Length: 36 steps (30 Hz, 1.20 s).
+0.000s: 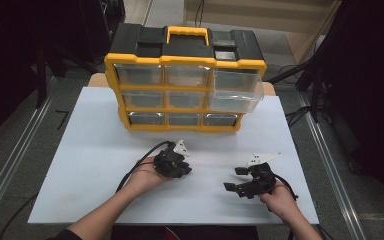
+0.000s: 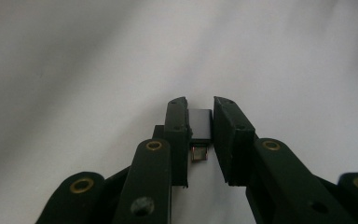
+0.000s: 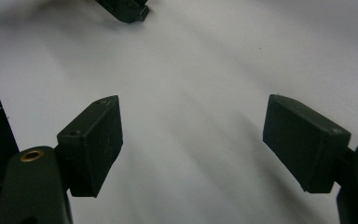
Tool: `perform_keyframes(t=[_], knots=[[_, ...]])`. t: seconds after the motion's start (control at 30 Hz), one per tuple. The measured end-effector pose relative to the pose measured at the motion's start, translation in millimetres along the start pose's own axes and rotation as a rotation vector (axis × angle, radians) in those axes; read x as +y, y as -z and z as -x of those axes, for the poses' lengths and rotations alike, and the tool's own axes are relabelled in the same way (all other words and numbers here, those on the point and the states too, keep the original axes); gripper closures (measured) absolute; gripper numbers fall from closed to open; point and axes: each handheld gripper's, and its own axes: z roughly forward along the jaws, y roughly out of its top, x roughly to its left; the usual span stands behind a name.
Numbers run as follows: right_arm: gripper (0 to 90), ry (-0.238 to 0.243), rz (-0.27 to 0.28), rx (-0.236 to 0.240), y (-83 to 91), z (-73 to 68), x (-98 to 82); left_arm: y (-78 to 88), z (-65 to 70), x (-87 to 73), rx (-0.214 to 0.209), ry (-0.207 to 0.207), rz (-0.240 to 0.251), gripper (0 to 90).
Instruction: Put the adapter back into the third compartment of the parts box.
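Observation:
My left gripper (image 1: 182,169) lies low over the middle of the white tabletop (image 1: 80,165). In the left gripper view its jaws (image 2: 200,103) are shut on a small black block (image 2: 201,123) with a metal plug end (image 2: 199,153) that points back toward the camera. My right gripper (image 1: 234,179) rests to the right near the front edge. Its jaws (image 3: 192,107) stand wide open over the bare surface with nothing between them. A tip of the left gripper (image 3: 128,9) shows at the top of the right gripper view.
A yellow and black drawer cabinet (image 1: 185,62) with clear drawers stands at the back of the table. Its right-hand drawer (image 1: 235,92) is pulled out toward me. Metal rails run along both sides of the table.

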Motion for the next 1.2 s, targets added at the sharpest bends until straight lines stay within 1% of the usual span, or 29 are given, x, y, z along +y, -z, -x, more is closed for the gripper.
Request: perform_keyframes(t=[0.13,0.3,0.4,0.43,0.6,0.63,0.67,0.7,0.77,0.87,0.9,0.93,0.97,1.03,1.13,1.2], knots=[[18.1,-0.001,0.001,0.000,0.1,0.2,0.0,1.3,-4.9,0.3,-0.032,0.030,-0.003,77.3],[18.1,0.000,0.002,0.001,0.1,0.2,0.1,6.8,-8.6,1.0,-0.039,0.040,0.007,77.3],[18.1,0.001,0.001,0.002,0.1,0.3,0.0,10.5,-10.2,2.1,-0.040,0.035,0.006,77.3],[18.1,0.000,0.001,0.002,0.1,0.3,0.0,13.2,-10.6,2.9,-0.044,0.042,0.011,77.3],[18.0,0.000,0.001,0.003,0.2,0.1,0.1,18.4,-12.1,4.8,-0.061,0.051,0.010,77.3],[18.0,0.000,0.001,0.003,0.2,0.0,0.1,19.1,-12.6,5.0,-0.067,0.054,0.011,77.3],[18.1,0.000,0.002,0.003,0.2,0.0,0.0,19.9,-13.1,5.3,-0.087,0.059,0.022,77.2],[18.1,0.000,0.001,0.003,0.2,0.0,0.0,21.4,-14.0,5.4,-0.092,0.048,0.023,77.3],[18.0,0.002,0.001,0.005,0.3,-0.1,0.0,24.2,-14.4,5.8,-0.105,0.058,0.033,77.3],[18.1,0.003,0.001,0.006,0.2,-0.2,0.0,27.8,-14.6,7.9,-0.118,0.054,0.028,77.3],[18.1,0.002,0.000,0.006,0.1,-0.3,0.0,28.7,-14.1,8.5,-0.127,0.066,0.037,77.3],[18.1,0.002,0.000,0.007,0.0,-0.3,0.1,30.4,-14.8,9.4,-0.130,0.055,0.031,77.3],[18.1,0.002,-0.001,0.007,-0.1,-0.2,0.1,31.1,-14.3,9.9,-0.131,0.058,0.033,77.3],[18.1,0.003,-0.002,0.007,-0.2,-0.2,0.1,33.3,-13.8,11.3,-0.130,0.052,0.033,77.3],[18.1,0.004,-0.002,0.007,-0.4,-0.3,0.1,37.3,-14.3,13.9,-0.140,0.068,0.034,77.3],[18.1,0.006,-0.002,0.006,-0.6,-0.5,0.1,39.4,-14.9,14.8,-0.139,0.064,0.035,77.3]])
